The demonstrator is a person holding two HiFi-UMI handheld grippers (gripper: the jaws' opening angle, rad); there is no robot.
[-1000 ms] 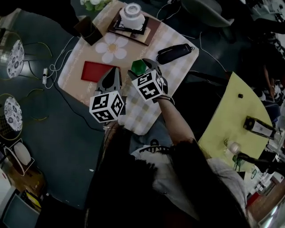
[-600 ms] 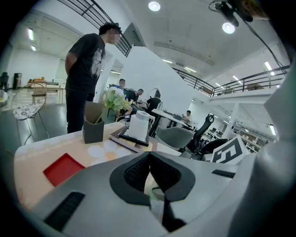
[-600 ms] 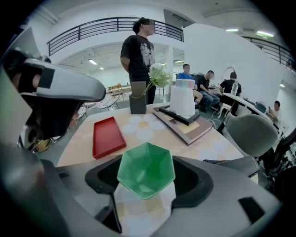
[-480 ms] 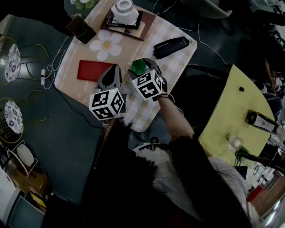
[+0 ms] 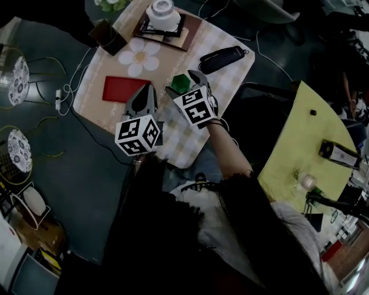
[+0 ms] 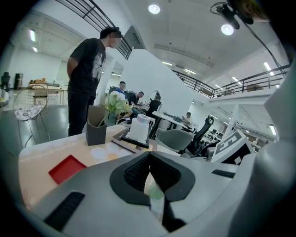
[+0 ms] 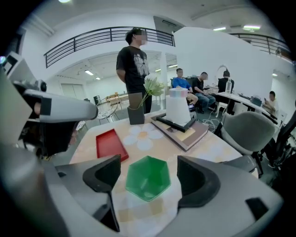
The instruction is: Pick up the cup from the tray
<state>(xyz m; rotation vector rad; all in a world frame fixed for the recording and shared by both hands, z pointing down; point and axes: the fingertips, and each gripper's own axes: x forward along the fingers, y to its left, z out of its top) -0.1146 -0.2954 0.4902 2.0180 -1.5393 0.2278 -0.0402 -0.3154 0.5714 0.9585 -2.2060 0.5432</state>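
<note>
– Green cup [image 7: 148, 179]: where is it?
– On the table's [image 5: 226, 80] checked cloth, about mid-table, upright, its six-sided mouth open to the right gripper view. It is off the tray [image 5: 122, 88]. The red tray lies just to its left, nearer the table's left edge, and the two don't touch.

– Does the right gripper [image 5: 183, 84] have it?
– No. The cup sits between the jaws, but there is cloth showing on either side of it, between cup and pads. The jaws stand wide and have just been opening.

– And the left gripper [image 6: 149, 176]?
– Its jaws are together with nothing in them. It hangs over the near edge, beside the right gripper, tip over the cloth by the tray's near end.

– What else is on the table?
– A flower-shaped mat [image 5: 138, 56] beyond the tray. Past that, at the far corner, a dark board [image 5: 183, 33] carries a white cylinder [image 5: 162, 12]. A dark holder [image 5: 109, 37] with pale flowers in it stands at the far left edge. A black case [image 5: 222, 56] lies along the right edge, well apart from the cup.

– Anyone nearby?
– A person [image 7: 134, 65] in a dark shirt stands past the far edge, hands behind the back. Others sit at desks further off.
</note>
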